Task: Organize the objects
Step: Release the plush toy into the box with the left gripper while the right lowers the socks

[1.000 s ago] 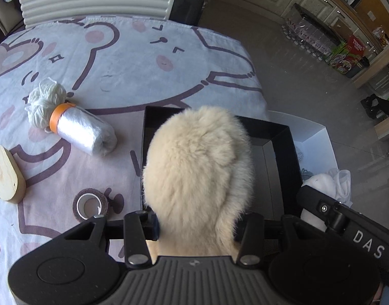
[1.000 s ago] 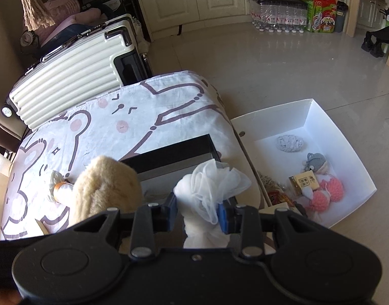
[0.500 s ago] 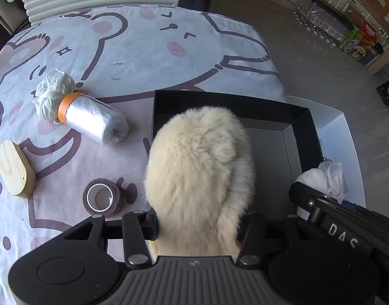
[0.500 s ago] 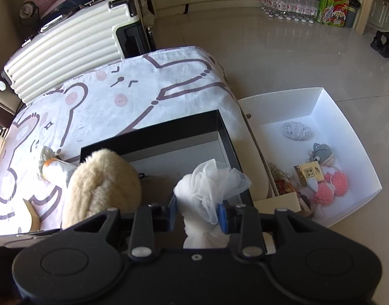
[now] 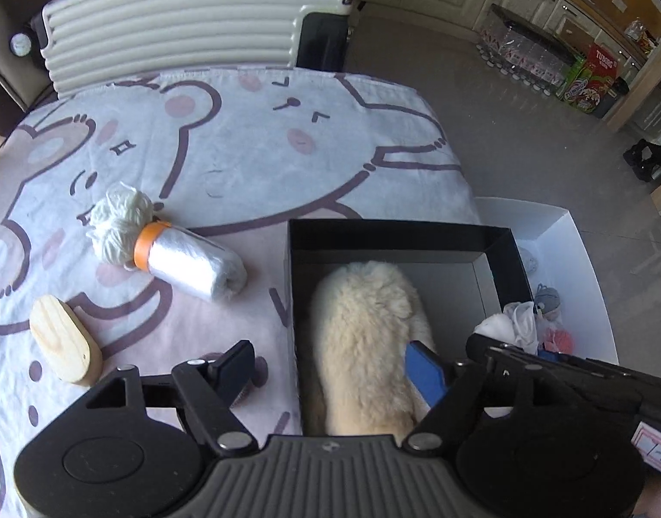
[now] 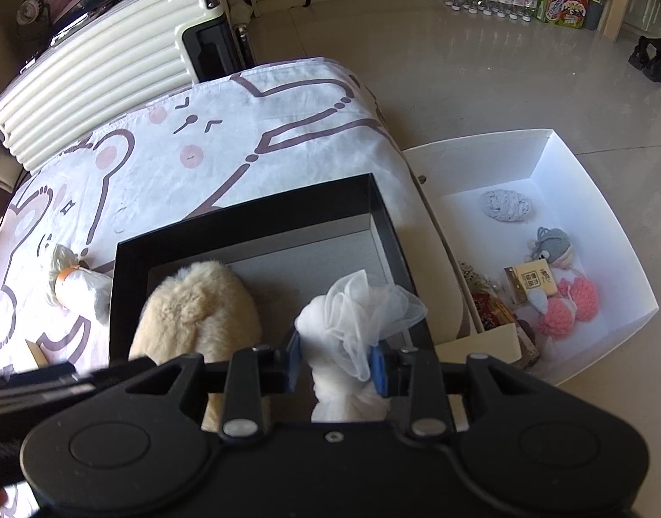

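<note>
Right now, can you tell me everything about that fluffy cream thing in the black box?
The fluffy cream thing looks like soft, shaggy fur, pale beige, a long rounded oval shape with a small tuft on top. It lies inside the black box, on the left part of its grey floor, close to the left wall. The left gripper is opening around it, its blue pad beside the fur. What it is exactly I cannot tell.
</note>
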